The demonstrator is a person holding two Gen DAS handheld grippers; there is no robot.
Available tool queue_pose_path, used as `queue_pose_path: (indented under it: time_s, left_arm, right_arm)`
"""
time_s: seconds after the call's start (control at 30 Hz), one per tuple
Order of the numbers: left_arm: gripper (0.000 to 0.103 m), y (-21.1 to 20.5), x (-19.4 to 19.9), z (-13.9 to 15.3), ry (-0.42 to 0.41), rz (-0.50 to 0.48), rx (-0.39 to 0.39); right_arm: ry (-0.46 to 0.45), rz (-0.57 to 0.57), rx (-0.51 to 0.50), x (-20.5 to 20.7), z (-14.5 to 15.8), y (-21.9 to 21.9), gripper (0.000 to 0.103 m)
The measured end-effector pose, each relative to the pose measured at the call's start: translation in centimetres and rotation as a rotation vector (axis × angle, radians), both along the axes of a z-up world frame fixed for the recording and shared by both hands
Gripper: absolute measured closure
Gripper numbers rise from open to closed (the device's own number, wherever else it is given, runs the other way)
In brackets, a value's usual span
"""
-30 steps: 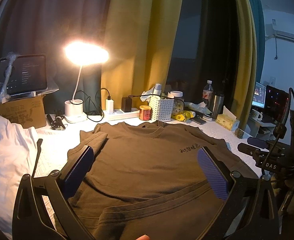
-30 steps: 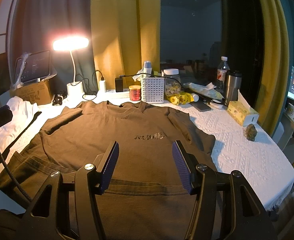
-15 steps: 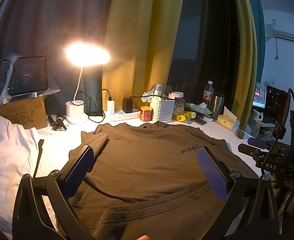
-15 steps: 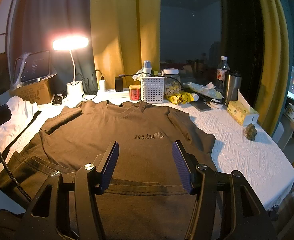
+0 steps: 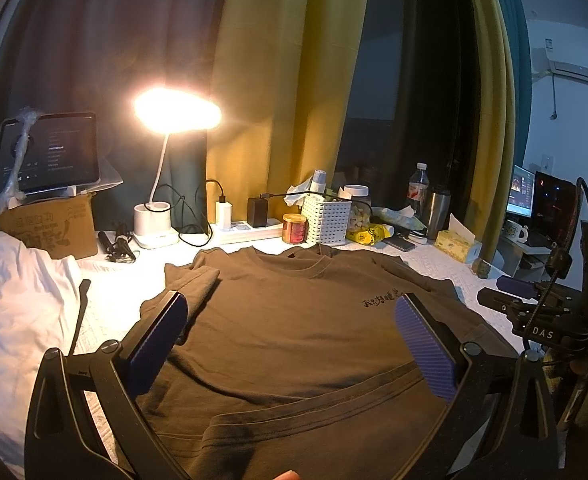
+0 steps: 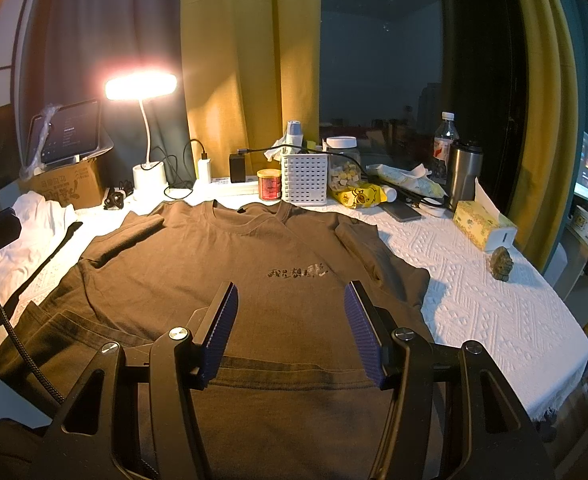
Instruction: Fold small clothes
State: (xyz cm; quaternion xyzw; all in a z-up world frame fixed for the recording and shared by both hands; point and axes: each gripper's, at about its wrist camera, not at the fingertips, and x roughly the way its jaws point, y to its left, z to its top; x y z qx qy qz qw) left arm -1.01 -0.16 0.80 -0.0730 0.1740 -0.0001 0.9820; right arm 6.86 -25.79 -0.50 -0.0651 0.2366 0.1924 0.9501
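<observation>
Both grippers hang over the near hem of the T-shirt with nothing between their pads. Left gripper (image 5: 290, 316): jaws spread wide, released, above the shirt's lower left part. Right gripper (image 6: 290, 308): jaws apart, also released, above the lower middle of the shirt, just below its chest print. Brown T-shirt (image 6: 230, 256): laid flat, front up, on the white textured tablecloth (image 6: 477, 300), collar toward the curtains, both short sleeves folded inward onto the body. White garment (image 5: 18, 296): crumpled on the cloth, left of the shirt and apart from it. Beyond the collar: a lit desk lamp (image 5: 174, 112), a power strip with chargers, a red tin (image 6: 269, 185), a white perforated basket (image 6: 304, 179), a snack jar and a steel tumbler (image 6: 462, 174). Tissue box (image 6: 483, 224): right of the shirt, near a small dark stone-like lump. Tablet (image 5: 48, 152): propped on a cardboard box at far left. Yellow curtains (image 6: 250, 60): behind the table.
</observation>
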Motion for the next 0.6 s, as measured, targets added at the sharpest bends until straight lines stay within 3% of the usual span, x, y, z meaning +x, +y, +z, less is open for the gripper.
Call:
queue_pose_path:
  time_s: [0.47, 0.6]
  left_arm:
    - [0.001, -0.03, -0.03, -0.02, 0.001, -0.003, 0.002]
    - [0.001, 0.47, 0.22, -0.04, 0.010, -0.001, -0.033]
  right_arm:
    - [0.001, -0.004, 0.001, 0.06, 0.04, 0.01, 0.044]
    - [0.001, -0.004, 0.001, 0.00, 0.02, 0.04, 0.044]
